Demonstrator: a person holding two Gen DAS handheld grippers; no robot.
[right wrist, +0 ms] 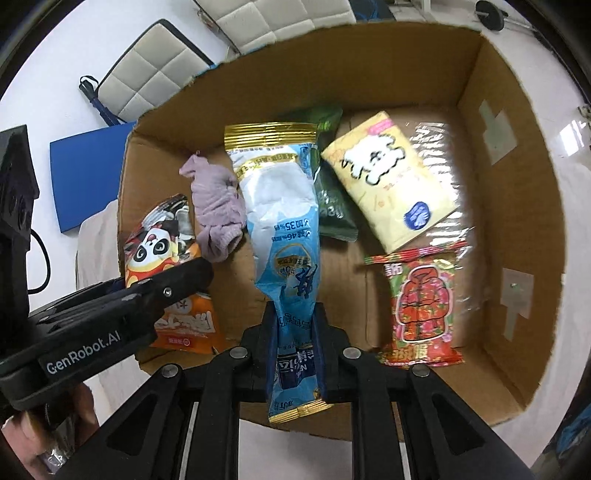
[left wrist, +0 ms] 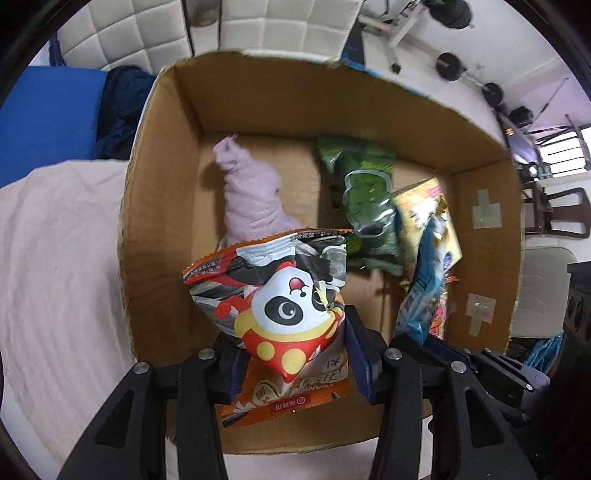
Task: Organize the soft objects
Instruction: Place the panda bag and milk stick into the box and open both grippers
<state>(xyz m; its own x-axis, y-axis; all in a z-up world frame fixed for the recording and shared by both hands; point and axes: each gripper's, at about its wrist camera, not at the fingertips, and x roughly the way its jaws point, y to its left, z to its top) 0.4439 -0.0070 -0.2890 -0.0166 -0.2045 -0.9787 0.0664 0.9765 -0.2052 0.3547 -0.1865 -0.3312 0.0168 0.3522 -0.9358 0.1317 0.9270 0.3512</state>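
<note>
An open cardboard box (left wrist: 162, 206) with plain brown walls and rough torn edges sits on a wrinkled pale cloth (left wrist: 62, 258).

The left gripper (left wrist: 291, 354) holds a shiny, crinkled snack bag (left wrist: 280, 310) printed with a cartoon panda in orange, red and black. Its jaws are closed on the bag's lower part, above the box's near left corner.

The right gripper (right wrist: 295, 350) is clamped narrowly on a long, glossy blue and white packet (right wrist: 280, 229) with gold crimped ends. The packet stretches forward over the middle of the box.

On the box floor lies a soft, bunched lilac sock (right wrist: 218, 206), ribbed and wrinkled, at the left. Just beside the blue packet is a dark green foil bag (left wrist: 365, 199), partly hidden by it in the right wrist view. To the right lies a flat, pale yellow tissue pack (right wrist: 391, 181) with a white cartoon animal, resting on crinkled clear plastic (right wrist: 443, 147). Nearer is a red and green packet (right wrist: 421, 306) showing a padded jacket.

Pieces of grey tape (right wrist: 498, 133) stick to the box's right inner wall.

Beyond the box are a white quilted cushion (left wrist: 147, 33), a blue board (left wrist: 44, 114), dark blue fabric (left wrist: 118, 110) and weight plates (left wrist: 450, 66) on the pale floor.
</note>
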